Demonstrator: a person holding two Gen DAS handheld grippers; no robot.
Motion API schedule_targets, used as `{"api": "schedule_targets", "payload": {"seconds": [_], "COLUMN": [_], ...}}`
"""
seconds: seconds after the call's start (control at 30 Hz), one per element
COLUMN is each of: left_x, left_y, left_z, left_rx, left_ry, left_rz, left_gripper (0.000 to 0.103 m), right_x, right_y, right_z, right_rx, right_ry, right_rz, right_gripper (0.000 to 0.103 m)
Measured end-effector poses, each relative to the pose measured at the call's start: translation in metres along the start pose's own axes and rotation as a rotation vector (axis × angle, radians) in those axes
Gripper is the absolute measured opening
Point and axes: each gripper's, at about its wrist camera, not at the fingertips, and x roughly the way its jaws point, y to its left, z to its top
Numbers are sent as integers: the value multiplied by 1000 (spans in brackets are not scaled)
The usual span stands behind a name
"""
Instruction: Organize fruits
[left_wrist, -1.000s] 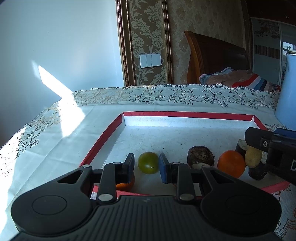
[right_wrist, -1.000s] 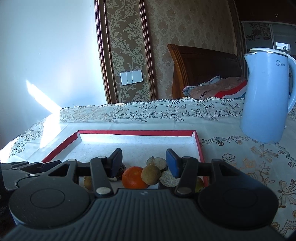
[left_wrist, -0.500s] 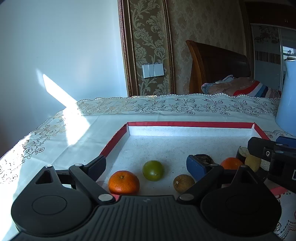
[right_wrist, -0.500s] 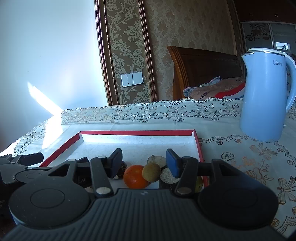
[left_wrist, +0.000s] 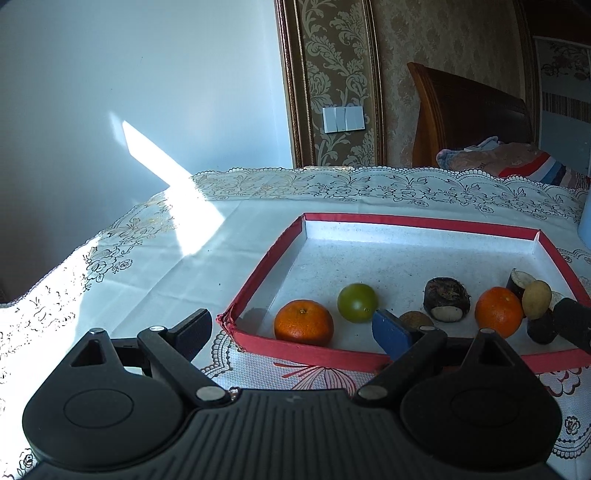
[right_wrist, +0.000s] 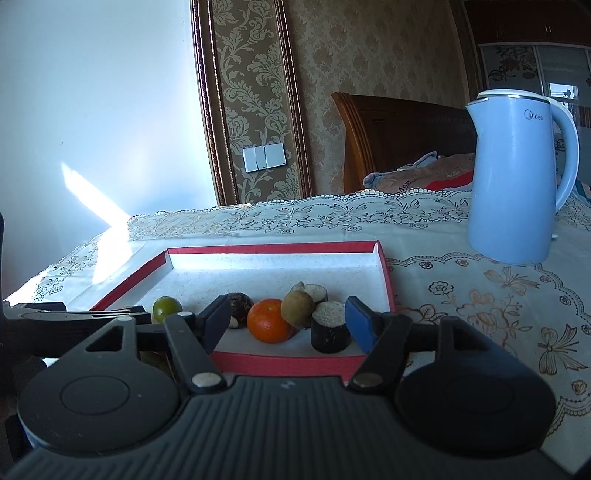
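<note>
Along the near wall of the red-rimmed tray (left_wrist: 417, 221), the fruits lie in a loose row, presumably so that each can be reached from the front. One tangerine (left_wrist: 303, 322) sits alone in the tray's near left corner, with the green fruit (left_wrist: 357, 302) just beside it; both stand free, touching neither gripper. Toward the tray's near right corner a second tangerine (right_wrist: 270, 320), a small tan fruit (right_wrist: 297, 303) and dark cut stubs (right_wrist: 330, 326) crowd together, several touching, which suggests this cluster is not yet sorted. The left gripper (left_wrist: 291, 334) hangs over the tray's near rim with jaws spread wide and nothing between them, consistent with a fruit set down in that corner. The right gripper (right_wrist: 286, 319) faces the cluster from the same rim; its jaws are opening, and though the tangerine and stubs appear between them, the pads press on none. Behind the tray on the lace-covered surface (right_wrist: 461, 291) stands a blue kettle (right_wrist: 517, 177).

Partly hidden: a brown fruit (left_wrist: 415, 318) behind the left gripper's blue pad; the cluster's far stub; the tray's near rim under both grippers. What the dark stubs are cannot be told.
</note>
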Motion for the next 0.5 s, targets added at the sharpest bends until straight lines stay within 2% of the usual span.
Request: {"api": "schedule_targets", "payload": {"seconds": [0.3,0.5], "left_x": [-13,-21], "left_y": [9,8], "left_z": [-10,-16], "left_rx": [-11,-1], "left_ry": [28,26], "left_rz": [-65,-54], "left_gripper": [94,94], "right_x": [-11,-15], "right_y": [4,7], "right_z": [-16,-20], "right_rx": [3,1], "right_ry": [25,25], "right_rz": [9,11], "right_gripper": [73,73]}}
